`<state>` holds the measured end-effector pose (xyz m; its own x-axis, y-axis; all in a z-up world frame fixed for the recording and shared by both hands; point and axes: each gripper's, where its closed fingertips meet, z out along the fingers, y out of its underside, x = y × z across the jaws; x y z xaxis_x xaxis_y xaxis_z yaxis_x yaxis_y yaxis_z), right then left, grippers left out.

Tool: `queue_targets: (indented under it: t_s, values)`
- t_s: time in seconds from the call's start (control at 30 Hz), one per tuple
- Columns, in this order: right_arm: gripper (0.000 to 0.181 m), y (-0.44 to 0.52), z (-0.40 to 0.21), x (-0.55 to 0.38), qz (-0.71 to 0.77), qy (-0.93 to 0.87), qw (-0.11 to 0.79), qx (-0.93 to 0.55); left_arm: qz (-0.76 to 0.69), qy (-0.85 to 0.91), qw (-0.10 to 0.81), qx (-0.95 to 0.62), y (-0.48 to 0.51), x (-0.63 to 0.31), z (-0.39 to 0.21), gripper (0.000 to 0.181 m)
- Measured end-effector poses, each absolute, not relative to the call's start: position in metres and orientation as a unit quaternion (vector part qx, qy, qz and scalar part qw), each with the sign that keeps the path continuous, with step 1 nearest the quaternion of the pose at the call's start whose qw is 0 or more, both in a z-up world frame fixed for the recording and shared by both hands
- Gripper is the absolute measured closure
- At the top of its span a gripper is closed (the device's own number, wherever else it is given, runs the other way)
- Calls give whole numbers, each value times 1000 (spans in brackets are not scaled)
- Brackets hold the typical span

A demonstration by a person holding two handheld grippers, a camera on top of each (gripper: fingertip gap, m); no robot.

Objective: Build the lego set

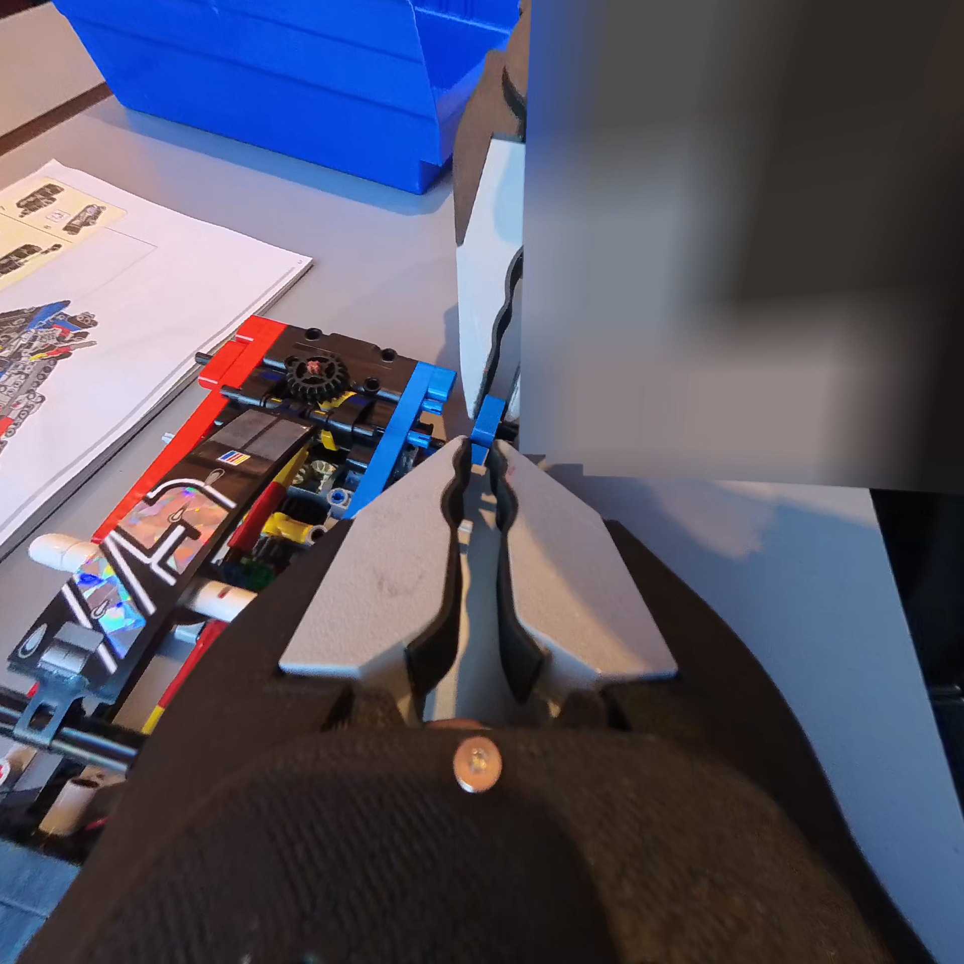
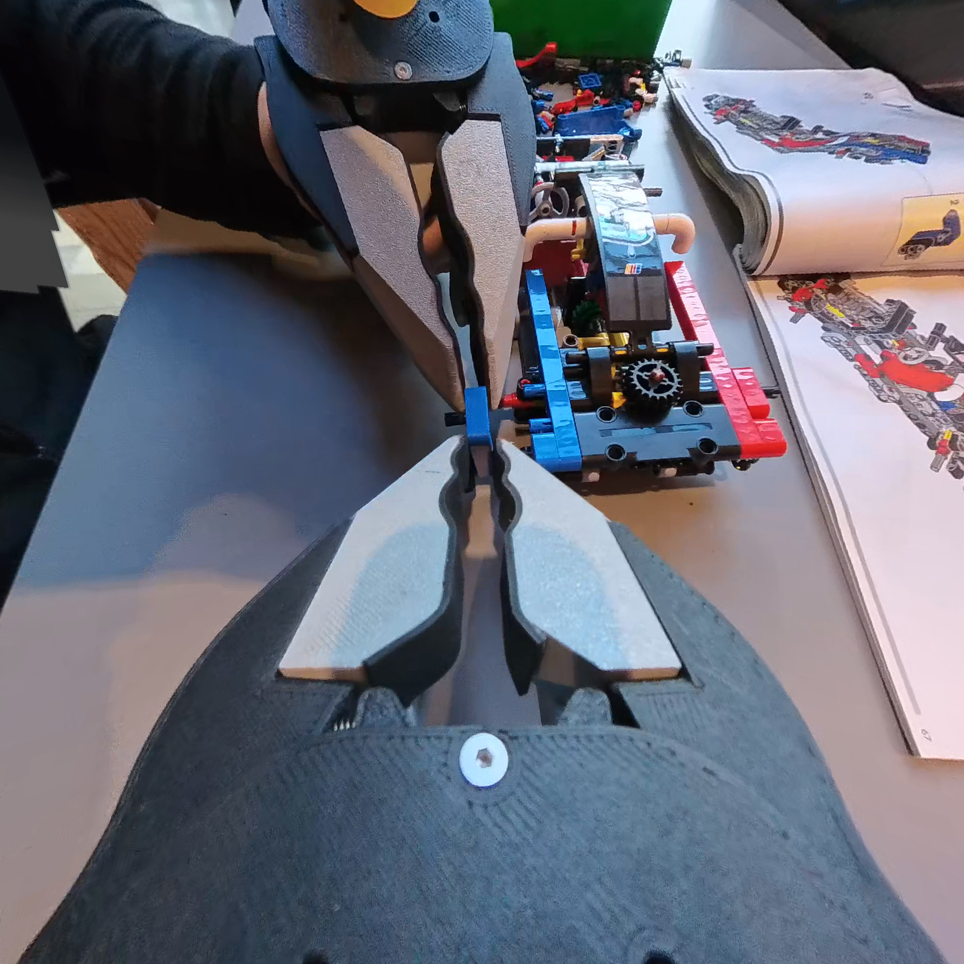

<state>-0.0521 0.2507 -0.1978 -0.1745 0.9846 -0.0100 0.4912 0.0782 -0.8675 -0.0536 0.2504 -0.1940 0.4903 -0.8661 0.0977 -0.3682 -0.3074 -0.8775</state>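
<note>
A small blue Lego piece (image 1: 487, 423) with a black pin (image 2: 453, 418) through it is held just above the grey table, beside the blue-beamed side of the partly built car model (image 1: 323, 417). My left gripper (image 1: 480, 449) is shut on one end of the piece. My right gripper (image 2: 481, 449) is shut on the other end of the blue piece (image 2: 477, 421). The two grippers meet tip to tip: the right one (image 1: 482, 407) comes down from above in the left wrist view, the left one (image 2: 477, 401) likewise in the right wrist view. The model (image 2: 652, 396) has red and blue side beams and a black gear.
An open instruction booklet (image 1: 130, 313) lies beyond the model, also showing in the right wrist view (image 2: 860, 417). A blue bin (image 1: 292, 88) stands at the back. A green bin (image 2: 579, 26) and a pile of loose parts (image 2: 589, 99) lie past the model. A black sleeve (image 2: 156, 130) holds the left gripper. Both grippers' tips are close together, under 4 cm apart.
</note>
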Motion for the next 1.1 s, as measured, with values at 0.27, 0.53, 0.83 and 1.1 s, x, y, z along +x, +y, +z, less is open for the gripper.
queue_targets:
  t_s: [0.27,0.53,0.83,1.1]
  values:
    - [177,252,-198,-53,399,-652,309,-566,-299,400,420,-757,252,-54,-194,176]
    - [177,247,-195,-56,413,-648,308,-561,-302,412,415,-753,248,-51,-194,174]
    - [145,268,-179,-45,381,-632,376,-560,-309,415,403,-755,250,-52,-196,176]
    - [82,305,-210,-50,344,-628,334,-613,-329,401,397,-757,255,-58,-194,176]
